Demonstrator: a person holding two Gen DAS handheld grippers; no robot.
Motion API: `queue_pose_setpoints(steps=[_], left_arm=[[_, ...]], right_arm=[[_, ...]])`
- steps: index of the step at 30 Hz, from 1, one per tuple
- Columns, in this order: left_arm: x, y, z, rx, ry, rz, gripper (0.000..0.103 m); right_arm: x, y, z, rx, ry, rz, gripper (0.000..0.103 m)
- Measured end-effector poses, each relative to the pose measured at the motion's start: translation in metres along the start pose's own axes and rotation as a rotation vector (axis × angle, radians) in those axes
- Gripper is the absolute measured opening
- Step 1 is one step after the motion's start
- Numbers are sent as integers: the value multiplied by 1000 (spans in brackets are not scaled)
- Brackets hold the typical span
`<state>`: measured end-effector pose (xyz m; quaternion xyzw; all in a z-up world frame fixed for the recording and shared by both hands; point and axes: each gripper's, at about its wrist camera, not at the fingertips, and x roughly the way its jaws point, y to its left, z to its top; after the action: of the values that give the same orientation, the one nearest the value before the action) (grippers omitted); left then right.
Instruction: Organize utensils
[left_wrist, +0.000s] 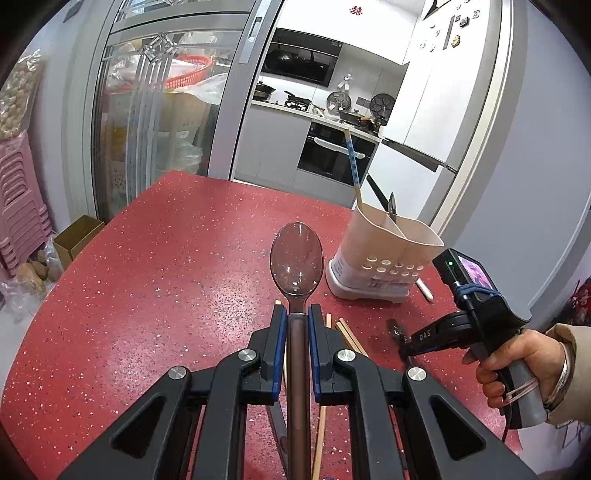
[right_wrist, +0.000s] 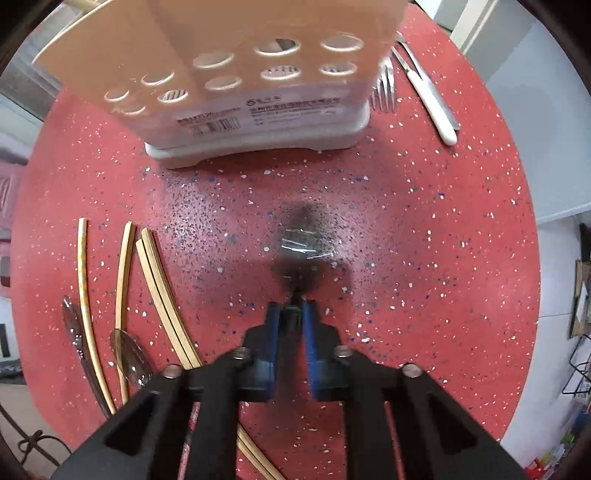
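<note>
Two grippers are loaded: your left gripper (left_wrist: 296, 314) is clamped on a translucent brown spoon (left_wrist: 296, 254) by its handle, leaving the bowl free to drop into the holder (left_wrist: 384, 254) far right on the red table (left_wrist: 147, 277). Its long axis runs straight along the fingers, bowl pointing away from you. Your right gripper (right_wrist: 293, 306) pinches something dark and blurred; what, you cannot tell.

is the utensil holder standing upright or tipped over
Upright. The utensil holder stands on its base on the red table, open top up, with handles sticking out of it.
</note>
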<state>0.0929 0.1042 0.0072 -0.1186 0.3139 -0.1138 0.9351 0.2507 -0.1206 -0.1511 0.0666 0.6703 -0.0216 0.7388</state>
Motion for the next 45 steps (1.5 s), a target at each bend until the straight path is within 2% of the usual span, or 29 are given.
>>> queue_pose_setpoints(steps=[4, 6, 7, 13, 16, 21, 25, 28, 33, 38, 45], left_arm=[[-1, -2, 1, 5, -1, 5, 36], [-2, -5, 3, 11, -2, 10, 36], [-2, -6, 3, 13, -3, 13, 36], [2, -18, 13, 11, -4, 5, 36], [5, -26, 22, 3, -13, -3, 36], [15, -45, 44, -9, -37, -18, 36], [31, -66, 68, -6, -61, -36, 36], [45, -81, 87, -2, -88, -52, 36], [72, -101, 126, -8, -162, -79, 36], [101, -112, 159, -31, -240, -87, 36], [142, -121, 171, -19, -288, -66, 36]], right_arm=[[0, -14, -10, -14, -42, 83, 12], [-1, -27, -26, -8, -59, 180, 12], [-1, -32, -29, -12, -68, 201, 12], [-24, -62, -66, -40, -198, 354, 12], [-43, -75, -73, -50, -272, 439, 12], [-91, -92, -59, -83, -401, 506, 12], [-130, -102, -54, -109, -513, 517, 12], [-153, -110, -38, -108, -581, 530, 12], [-185, -108, 6, -106, -682, 524, 12], [-207, -101, 48, -124, -795, 485, 12], [-210, -87, 84, -161, -920, 419, 12]])
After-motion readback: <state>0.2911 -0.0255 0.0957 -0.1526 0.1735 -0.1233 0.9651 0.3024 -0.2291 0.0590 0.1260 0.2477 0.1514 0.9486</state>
